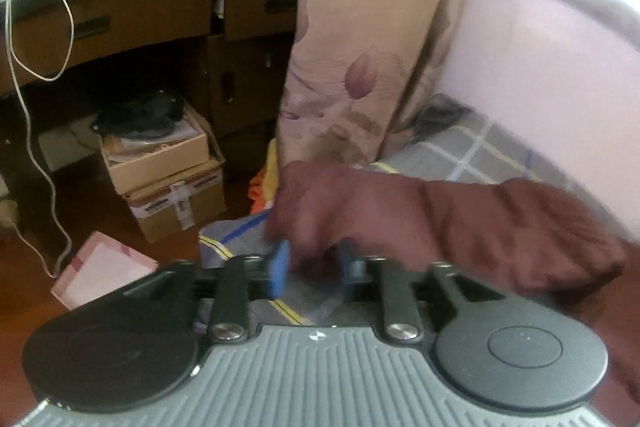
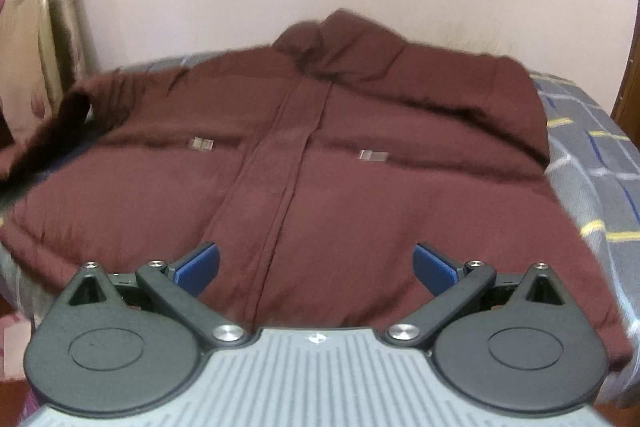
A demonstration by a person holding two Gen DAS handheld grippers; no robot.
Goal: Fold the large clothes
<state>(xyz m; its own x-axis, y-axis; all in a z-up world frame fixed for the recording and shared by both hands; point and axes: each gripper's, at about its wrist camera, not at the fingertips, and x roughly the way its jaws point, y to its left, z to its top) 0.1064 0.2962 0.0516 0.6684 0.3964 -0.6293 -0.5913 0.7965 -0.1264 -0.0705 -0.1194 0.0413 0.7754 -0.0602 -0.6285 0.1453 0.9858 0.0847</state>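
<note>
A: The jacket (image 2: 340,155) is plain maroon. The bedsheet (image 2: 592,155) under it is grey, checked with white, yellow and blue lines.

B: The curtain (image 1: 360,47) is beige with mauve leaves, the desk (image 1: 140,23) dark brown, the box (image 1: 100,267) pink, and the gripper pads (image 2: 198,269) blue.

The left tool (image 1: 316,269) grips the brown sleeve (image 1: 400,223) above the plaid sheet (image 1: 464,155), near stacked boxes (image 1: 168,179).

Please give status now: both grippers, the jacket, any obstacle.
Left gripper part-closed around brown sleeve cuff, grip unclear. Right gripper open above hem of brown padded jacket, spread on grey checked bedsheet. No obstacle seen.
</note>
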